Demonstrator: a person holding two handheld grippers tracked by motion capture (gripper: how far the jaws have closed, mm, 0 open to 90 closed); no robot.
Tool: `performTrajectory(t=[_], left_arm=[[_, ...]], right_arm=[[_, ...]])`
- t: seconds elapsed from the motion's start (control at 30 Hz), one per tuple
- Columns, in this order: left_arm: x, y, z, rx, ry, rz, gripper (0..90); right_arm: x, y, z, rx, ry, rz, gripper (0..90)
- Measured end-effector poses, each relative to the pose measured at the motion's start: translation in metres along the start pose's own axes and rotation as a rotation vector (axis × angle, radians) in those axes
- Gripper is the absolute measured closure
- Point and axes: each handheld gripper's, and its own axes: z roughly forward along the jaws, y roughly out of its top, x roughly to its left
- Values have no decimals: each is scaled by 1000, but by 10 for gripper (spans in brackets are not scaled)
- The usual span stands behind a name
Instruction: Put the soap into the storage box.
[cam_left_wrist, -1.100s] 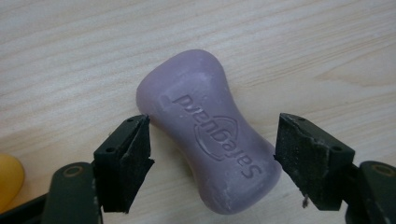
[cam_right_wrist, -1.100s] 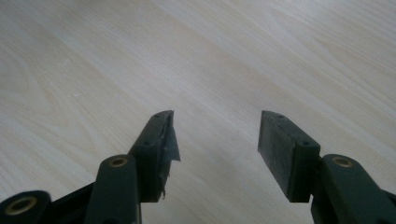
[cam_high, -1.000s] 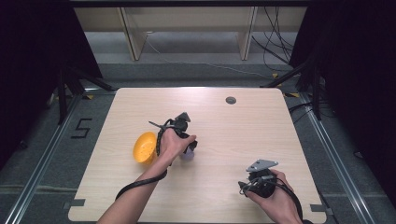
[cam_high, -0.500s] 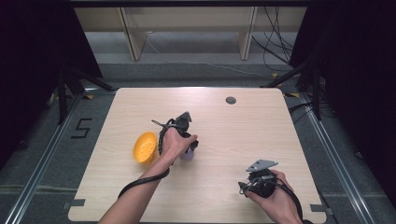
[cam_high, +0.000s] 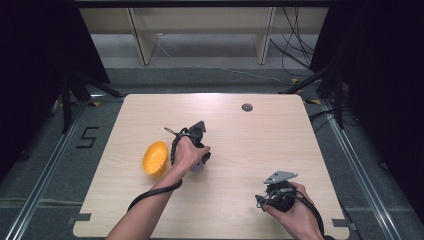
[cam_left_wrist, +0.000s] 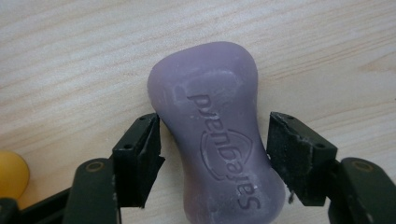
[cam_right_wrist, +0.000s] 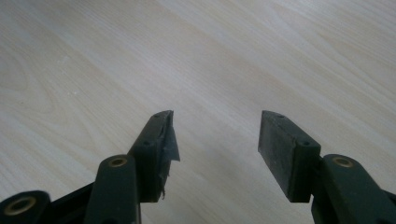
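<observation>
A purple soap bar (cam_left_wrist: 215, 140) with embossed lettering lies flat on the wooden table (cam_high: 250, 150). My left gripper (cam_left_wrist: 215, 135) straddles its narrow waist, and the jaws have just been closing around it. The left pad (cam_left_wrist: 149, 144) meets the soap's side, while the right pad (cam_left_wrist: 289, 149) stands a sliver off it. In the high view the left gripper (cam_high: 200, 162) points down at mid-table, with the soap bar (cam_high: 199, 168) peeking out under the hand. My right gripper (cam_right_wrist: 217, 135) is open over bare wood, with nothing between its jaws. It rests low near the front right of the table (cam_high: 261, 200).
A yellow bowl (cam_high: 155, 157) sits just left of the left hand, and its rim (cam_left_wrist: 11, 172) shows at the left gripper view's edge. A dark round grommet (cam_high: 247, 107) is set in the far part of the table. Shelving and cables lie beyond the far edge.
</observation>
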Motion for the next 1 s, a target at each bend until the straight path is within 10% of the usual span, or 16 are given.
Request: performTrajectory(t=[1.0], left_arm=[[-2, 2, 0, 40, 8, 100, 492]], right_arm=[[0, 0, 1, 1, 9, -26, 457]])
